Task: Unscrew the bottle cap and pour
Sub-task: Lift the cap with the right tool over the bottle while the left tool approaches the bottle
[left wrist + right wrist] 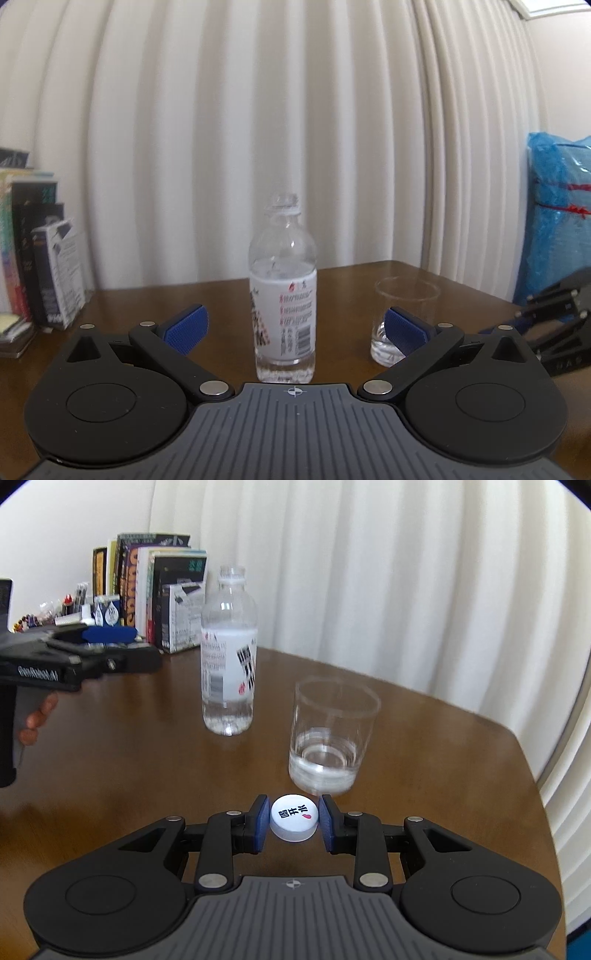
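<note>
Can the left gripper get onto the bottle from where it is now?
Probably yes. The left gripper is open with the uncapped bottle standing straight ahead between its fingers; nothing lies between. The glass stands off to the right.

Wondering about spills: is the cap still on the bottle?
No, the bottle has a bare open neck, and the right gripper holds the white cap.

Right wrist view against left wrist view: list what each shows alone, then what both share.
Only the right wrist view shows the white printed bottle cap clamped in the right gripper, and the person's hand.

Only the left wrist view shows the blue plastic bag and the wide-open left gripper.

Both show the uncapped clear plastic bottle, the clear drinking glass holding some water, the brown wooden table, books and curtain.
</note>
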The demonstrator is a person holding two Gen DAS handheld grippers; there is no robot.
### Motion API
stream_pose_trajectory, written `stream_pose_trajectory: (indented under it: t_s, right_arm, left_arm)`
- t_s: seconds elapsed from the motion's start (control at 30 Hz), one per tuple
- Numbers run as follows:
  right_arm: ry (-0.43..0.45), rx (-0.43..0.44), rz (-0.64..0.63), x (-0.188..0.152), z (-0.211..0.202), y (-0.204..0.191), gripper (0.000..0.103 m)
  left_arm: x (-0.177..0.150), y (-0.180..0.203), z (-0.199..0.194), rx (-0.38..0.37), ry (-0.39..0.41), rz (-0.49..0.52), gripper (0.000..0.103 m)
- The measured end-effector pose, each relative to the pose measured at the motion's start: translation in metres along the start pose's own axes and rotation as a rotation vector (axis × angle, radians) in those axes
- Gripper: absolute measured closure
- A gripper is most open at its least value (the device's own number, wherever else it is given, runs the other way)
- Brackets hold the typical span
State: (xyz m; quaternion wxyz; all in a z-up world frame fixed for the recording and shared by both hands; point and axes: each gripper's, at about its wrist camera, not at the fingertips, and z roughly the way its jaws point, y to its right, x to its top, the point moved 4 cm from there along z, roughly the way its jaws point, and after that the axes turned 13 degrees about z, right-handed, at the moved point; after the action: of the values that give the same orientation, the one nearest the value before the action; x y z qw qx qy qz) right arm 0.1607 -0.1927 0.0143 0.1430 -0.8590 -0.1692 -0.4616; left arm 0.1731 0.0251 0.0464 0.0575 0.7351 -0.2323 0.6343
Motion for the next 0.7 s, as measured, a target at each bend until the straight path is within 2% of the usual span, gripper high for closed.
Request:
stream_pose_trajectory:
  t_s: [0.37,0.47,0.7]
  right_arm:
    - [0.115,0.068,-0.071,0.066,-0.011,-0.013,0.071]
    - [0.136,0.103,-0.086,0.085,-0.008,-0.018,0.071]
    - [0.162,0.160,-0.129,0.124,0.006,-0.030,0.071]
  left_arm:
    - [0.010,-0.011,0.025,-0.066,0.087,0.027,0.000]
    - [0.007,-0.011,0.038,-0.093,0.064,0.034,0.000]
    - [-0.002,-0.015,0.063,-0.101,0.040,0.013,0.000]
